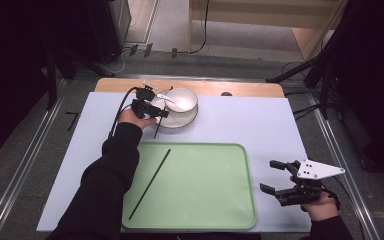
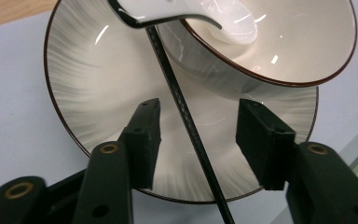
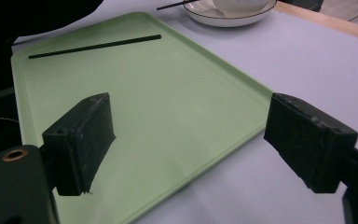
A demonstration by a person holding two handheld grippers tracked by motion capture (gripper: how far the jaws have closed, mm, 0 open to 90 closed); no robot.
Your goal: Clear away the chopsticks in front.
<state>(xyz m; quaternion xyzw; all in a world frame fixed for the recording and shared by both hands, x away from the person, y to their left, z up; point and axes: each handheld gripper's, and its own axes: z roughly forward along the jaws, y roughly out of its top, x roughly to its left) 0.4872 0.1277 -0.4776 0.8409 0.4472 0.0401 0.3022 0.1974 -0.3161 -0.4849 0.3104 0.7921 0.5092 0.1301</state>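
A thin black chopstick (image 2: 186,126) lies propped across the shallow white plate with a dark brown rim (image 2: 74,93), its far end tucked under the white ceramic spoon (image 2: 186,11) that rests in the white bowl (image 2: 279,42) sitting on that plate. The left gripper (image 2: 198,135) is right over it, jaws half spread with the stick running between them; the pads stand clear on either side, so nothing is pinched yet.

From above, the plate (image 1: 192,120) and bowl (image 1: 182,98) sit at the far side of the pale lavender mat (image 1: 260,125), just beyond the light green plastic tray (image 1: 205,200). A second black chopstick (image 1: 150,183) already lies slantwise on the tray's left half.

The right gripper (image 1: 276,176) waits just off the tray's right edge, jaws spread wide, holding nothing.

I'd say the work is about halfway: one stick is on the tray, the other has yet to be gripped, lifted off the plate and carried over to join it.
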